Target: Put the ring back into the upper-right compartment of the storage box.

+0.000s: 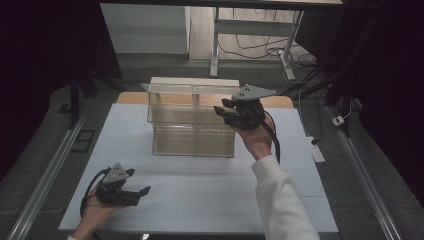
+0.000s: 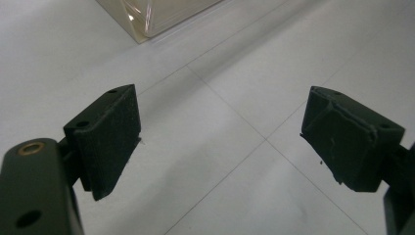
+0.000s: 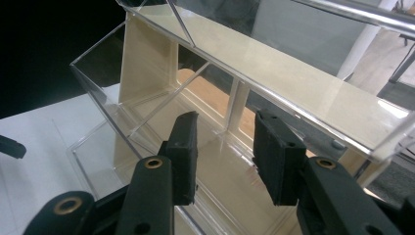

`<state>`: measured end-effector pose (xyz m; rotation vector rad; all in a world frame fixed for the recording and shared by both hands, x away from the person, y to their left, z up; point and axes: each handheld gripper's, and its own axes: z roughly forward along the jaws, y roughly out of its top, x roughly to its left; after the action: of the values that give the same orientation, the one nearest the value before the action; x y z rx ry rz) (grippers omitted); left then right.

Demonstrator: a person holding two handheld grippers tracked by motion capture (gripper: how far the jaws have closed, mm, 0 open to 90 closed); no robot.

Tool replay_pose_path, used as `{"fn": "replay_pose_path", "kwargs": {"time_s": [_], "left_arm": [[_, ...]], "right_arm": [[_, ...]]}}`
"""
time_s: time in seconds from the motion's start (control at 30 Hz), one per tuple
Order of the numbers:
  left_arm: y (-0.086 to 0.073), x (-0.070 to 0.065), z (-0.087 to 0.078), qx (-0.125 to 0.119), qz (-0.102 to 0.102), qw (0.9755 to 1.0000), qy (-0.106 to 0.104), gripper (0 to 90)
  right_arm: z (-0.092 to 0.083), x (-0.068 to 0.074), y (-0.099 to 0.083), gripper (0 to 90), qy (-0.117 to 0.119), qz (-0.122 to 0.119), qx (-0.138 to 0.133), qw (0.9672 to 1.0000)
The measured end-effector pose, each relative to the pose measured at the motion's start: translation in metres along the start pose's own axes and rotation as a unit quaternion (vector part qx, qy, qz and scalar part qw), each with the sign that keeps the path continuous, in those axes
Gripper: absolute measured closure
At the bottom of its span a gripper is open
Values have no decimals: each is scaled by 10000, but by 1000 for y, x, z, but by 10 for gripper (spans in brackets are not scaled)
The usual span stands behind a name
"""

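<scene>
**Both grippers out, nothing grabbed**

My right gripper [image 1: 231, 111] is up at the right end of the clear plastic box [image 1: 192, 117], jaws apart with nothing between them. My left gripper [image 1: 131, 191] sits low on the white table [image 1: 210, 195], well in front of the box, jaws wide and empty.

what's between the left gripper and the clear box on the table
Nothing: in the high view, bare white table runs from the left gripper, resting open near the front edge, up to the clear box. The left gripper view agrees.
</scene>
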<state>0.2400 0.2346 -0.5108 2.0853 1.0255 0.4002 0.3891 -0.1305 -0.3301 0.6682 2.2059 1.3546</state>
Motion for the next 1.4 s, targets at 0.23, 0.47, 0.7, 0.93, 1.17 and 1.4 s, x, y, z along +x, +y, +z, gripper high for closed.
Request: {"fn": "replay_pose_path", "kwargs": {"time_s": [0.23,0.47,0.7,0.93,1.17,1.4], "left_arm": [[0,0,0,-7,-14,10000,10,147],[0,0,-1,-41,-30,10000,35,147],[0,0,-1,-31,-36,10000,35,147],[0,-1,0,-34,-33,10000,5,146],[1,-2,1,-36,-36,10000,-22,146],[1,-4,2,-34,-27,10000,-66,145]], "right_arm": [[-6,-1,-3,543,104,8,52,9999],[-18,-1,-9,485,114,-14,76,9999],[-35,-4,-21,444,73,-32,25,10000],[-53,-5,-44,421,-10,-1,5,10000],[-69,-8,-77,402,-121,145,12,9998],[-90,-6,-116,405,-334,265,-56,9991]]}}
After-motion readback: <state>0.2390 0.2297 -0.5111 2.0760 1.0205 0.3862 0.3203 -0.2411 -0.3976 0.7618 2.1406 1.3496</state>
